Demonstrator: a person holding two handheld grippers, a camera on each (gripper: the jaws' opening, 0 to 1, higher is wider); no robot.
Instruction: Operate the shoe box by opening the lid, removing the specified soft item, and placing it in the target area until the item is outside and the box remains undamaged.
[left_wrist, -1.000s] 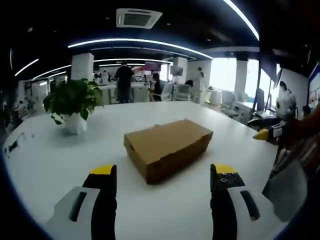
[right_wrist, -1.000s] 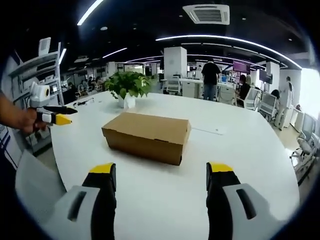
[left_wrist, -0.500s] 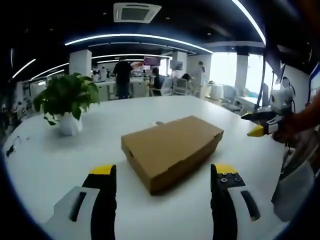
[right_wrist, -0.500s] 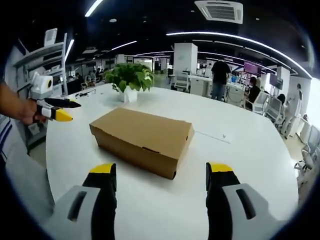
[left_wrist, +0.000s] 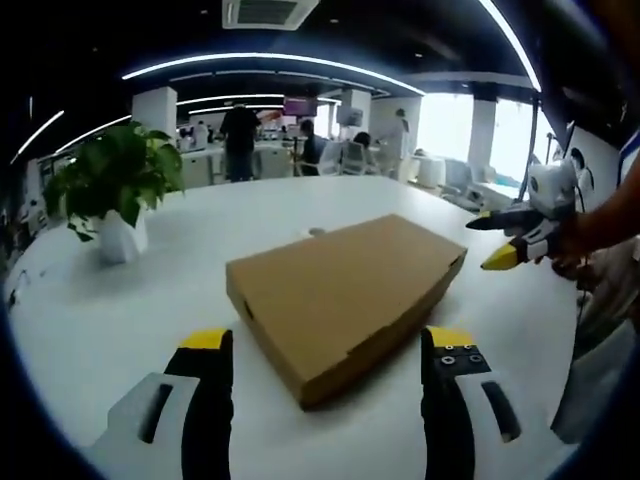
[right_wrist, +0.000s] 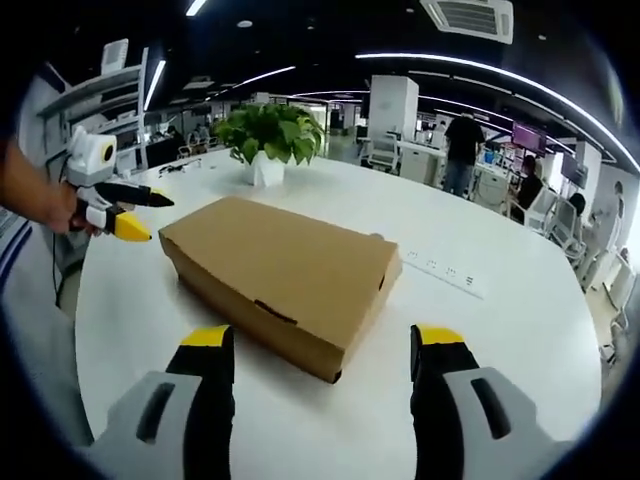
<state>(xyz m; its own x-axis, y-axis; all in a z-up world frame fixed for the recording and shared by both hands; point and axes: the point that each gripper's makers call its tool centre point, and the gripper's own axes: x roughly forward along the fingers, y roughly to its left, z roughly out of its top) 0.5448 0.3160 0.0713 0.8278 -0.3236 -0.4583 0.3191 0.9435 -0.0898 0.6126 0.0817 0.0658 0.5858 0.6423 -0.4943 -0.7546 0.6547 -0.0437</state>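
One brown cardboard shoe box (left_wrist: 345, 290) lies closed on the round white table (left_wrist: 80, 330), with a potted plant (left_wrist: 108, 195) beyond it. The left gripper (left_wrist: 330, 345) hangs near the box's end, jaws spread wide and empty. The right gripper (right_wrist: 322, 340) faces its long side, jaws likewise spread apart.

Each gripper has two black jaws capped with yellow tips, set in pale grey housings with dark oval slots. The left gripper (left_wrist: 326, 345) shows small screws on one jaw; the right gripper (right_wrist: 323, 345) matches it.
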